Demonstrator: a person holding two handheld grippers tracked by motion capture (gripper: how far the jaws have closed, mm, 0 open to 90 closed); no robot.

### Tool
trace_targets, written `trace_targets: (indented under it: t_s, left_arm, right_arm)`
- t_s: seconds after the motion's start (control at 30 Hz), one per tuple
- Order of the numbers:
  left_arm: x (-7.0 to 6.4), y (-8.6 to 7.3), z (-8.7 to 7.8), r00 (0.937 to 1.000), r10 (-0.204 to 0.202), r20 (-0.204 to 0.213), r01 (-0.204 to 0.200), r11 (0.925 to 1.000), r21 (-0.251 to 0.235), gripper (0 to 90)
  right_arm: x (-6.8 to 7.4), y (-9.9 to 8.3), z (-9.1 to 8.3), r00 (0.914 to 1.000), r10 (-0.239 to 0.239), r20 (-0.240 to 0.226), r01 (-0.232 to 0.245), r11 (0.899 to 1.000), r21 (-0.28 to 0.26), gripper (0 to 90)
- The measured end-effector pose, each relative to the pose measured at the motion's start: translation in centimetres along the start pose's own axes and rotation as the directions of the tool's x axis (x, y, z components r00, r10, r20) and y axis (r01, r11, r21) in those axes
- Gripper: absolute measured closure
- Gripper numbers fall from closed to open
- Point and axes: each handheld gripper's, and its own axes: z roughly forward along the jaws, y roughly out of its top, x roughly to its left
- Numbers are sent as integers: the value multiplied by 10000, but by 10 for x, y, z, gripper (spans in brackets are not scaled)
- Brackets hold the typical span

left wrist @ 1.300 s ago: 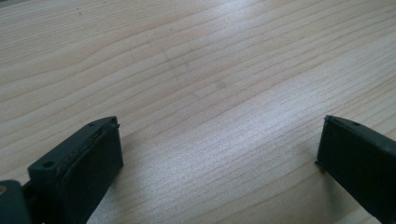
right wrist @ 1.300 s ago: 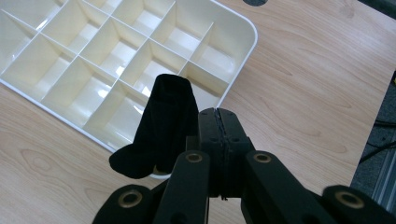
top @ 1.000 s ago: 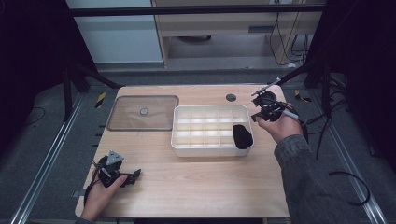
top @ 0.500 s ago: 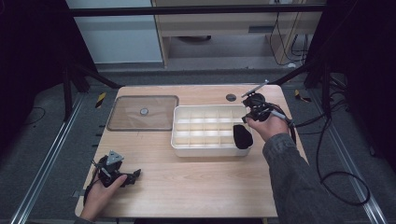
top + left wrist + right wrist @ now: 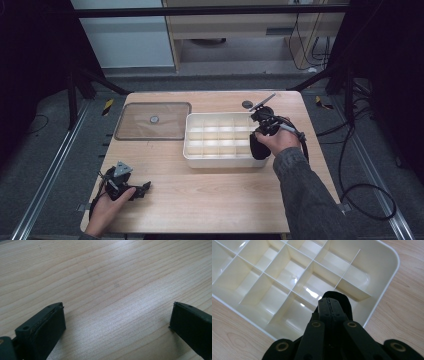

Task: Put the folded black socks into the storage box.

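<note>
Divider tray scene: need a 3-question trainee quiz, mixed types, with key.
1. True or false: the right tool is shut, above a compartment at one end of the white divider tray.
2. Where does the clear lid lie? A) on the tray B) flat on the table, beside the tray's left end C) in the left tool
3. Fill in: the left tool rests near the table's front-left corner with its jaws ____ and nothing between them.

Key: 1 true; 2 B; 3 open. The black object at the right tool is there too; whether it is gripped cannot be told.
</note>
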Motion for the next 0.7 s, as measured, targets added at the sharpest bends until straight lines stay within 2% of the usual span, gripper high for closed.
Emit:
trace_targets:
  t_s: [0.27, 0.6, 0.7]
  left_arm:
    - [0, 0, 0, 10000, 0, 2, 0, 10000, -1, 0]
    - [0, 0, 0, 10000, 48, 38, -48, 10000, 2, 0]
    - [0, 0, 0, 10000, 51, 41, -51, 10000, 1, 0]
  right_arm:
    - [-1, 0, 7, 9998, -127, 176, 122, 9996, 273, 900]
    - [-13, -14, 18, 9995, 310, 72, -311, 9993, 201, 900]
    - [-13, -15, 19, 9996, 271, 123, -274, 9993, 240, 900]
